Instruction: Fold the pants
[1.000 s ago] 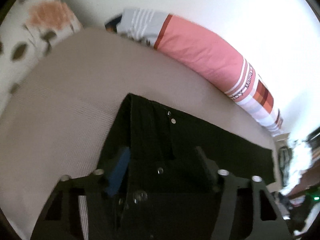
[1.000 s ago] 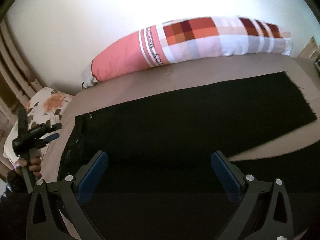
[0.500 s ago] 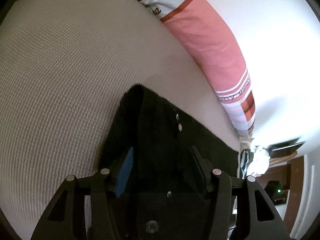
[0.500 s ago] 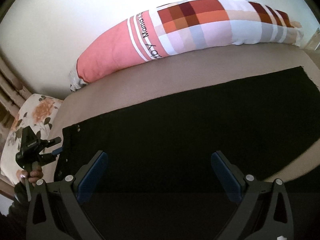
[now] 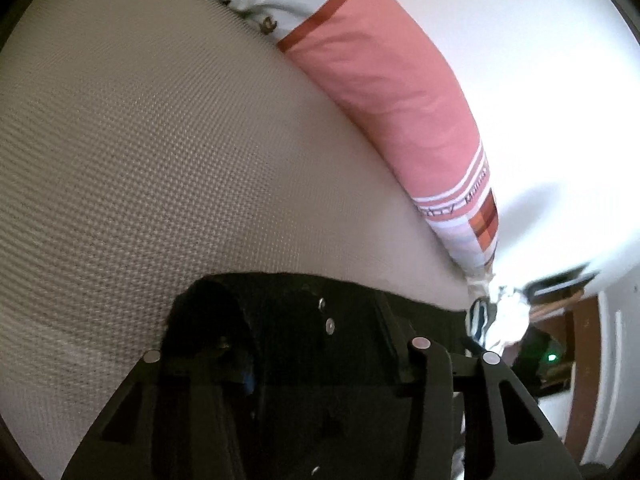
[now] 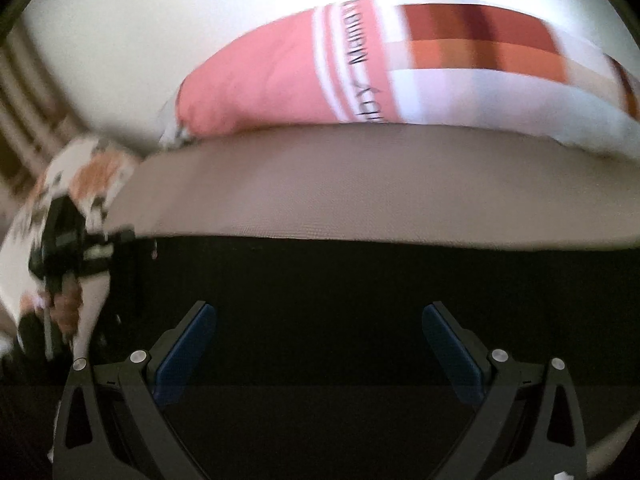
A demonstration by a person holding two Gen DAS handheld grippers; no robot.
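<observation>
Black pants (image 6: pixel 360 280) lie flat across a beige bed (image 6: pixel 340 184). In the left wrist view the waist end with its metal buttons (image 5: pixel 326 314) sits between my left gripper's fingers (image 5: pixel 316 320); black cloth covers the left finger and hides the gap, so I cannot tell whether it grips. The left gripper also shows at the far left of the right wrist view (image 6: pixel 66 240), at the waistband. My right gripper (image 6: pixel 320 328) is open with blue pads (image 6: pixel 188 344) spread wide, low over the middle of the pants.
A long pink, white and checked bolster (image 6: pixel 360 68) lies along the white wall behind the bed; it also shows in the left wrist view (image 5: pixel 392 92). A floral pillow (image 6: pixel 84 184) is at the left. Room clutter and a doorway (image 5: pixel 560 340) show at the right.
My left gripper moved down onto the waistband, and cloth now covers its left finger. My right gripper dropped closer to the pants and stayed open.
</observation>
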